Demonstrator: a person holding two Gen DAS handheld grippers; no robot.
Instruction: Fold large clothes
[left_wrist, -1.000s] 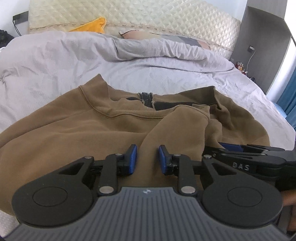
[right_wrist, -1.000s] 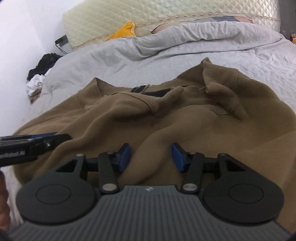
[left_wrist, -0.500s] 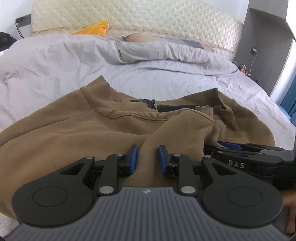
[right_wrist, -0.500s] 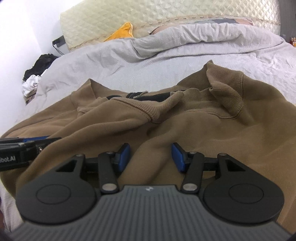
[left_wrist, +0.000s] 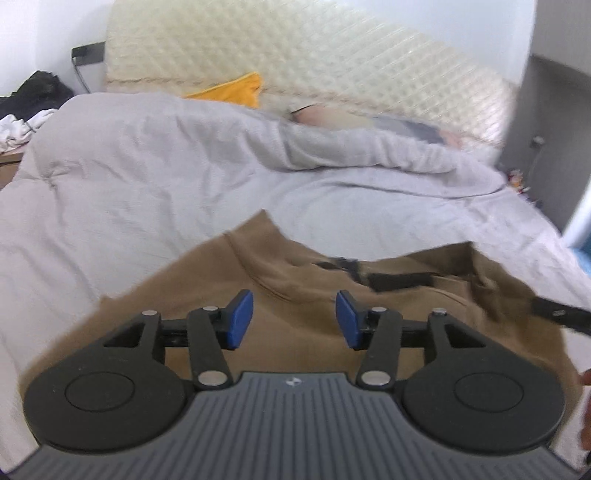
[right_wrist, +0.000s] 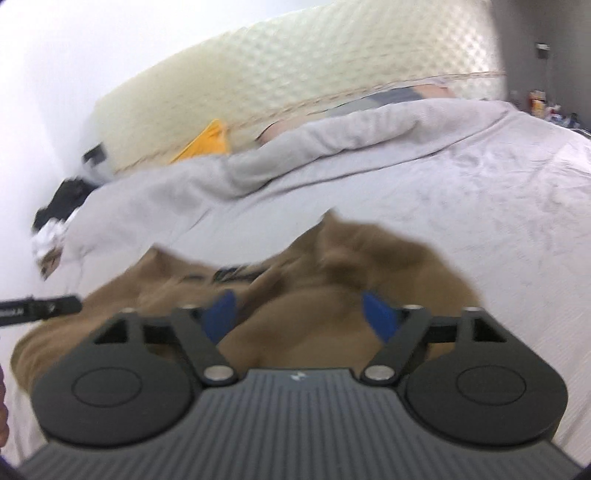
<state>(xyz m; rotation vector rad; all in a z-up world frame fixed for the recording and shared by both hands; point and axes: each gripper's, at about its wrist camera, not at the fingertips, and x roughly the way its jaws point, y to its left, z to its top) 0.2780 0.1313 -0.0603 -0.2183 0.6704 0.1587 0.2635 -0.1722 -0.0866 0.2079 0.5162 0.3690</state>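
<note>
A brown sweatshirt (left_wrist: 303, 269) lies spread on the grey bed, neck opening and black label facing the headboard; in the right wrist view the same sweatshirt (right_wrist: 369, 258) shows blurred. My left gripper (left_wrist: 294, 320) hovers above its near part, jaws opening, blue pads apart with no cloth pinched between them. My right gripper (right_wrist: 301, 314) is lifted over the garment too, its jaws opening wide, and nothing is pressed between the pads. Each gripper's tip pokes into the other's view: the right gripper (left_wrist: 561, 315), the left gripper (right_wrist: 40, 306).
A grey duvet (left_wrist: 184, 155) is bunched across the bed toward the quilted cream headboard (left_wrist: 332, 55). A yellow cushion (left_wrist: 236, 88) and a pillow (left_wrist: 369, 122) lie there. Dark and white clothes (left_wrist: 26, 103) sit at the far left, a grey cabinet (left_wrist: 546, 122) at the right.
Both grippers have let go of the sweatshirt folds, opened wider and risen away from the cloth. Both views now tilt up toward the headboard and are motion-blurred.
</note>
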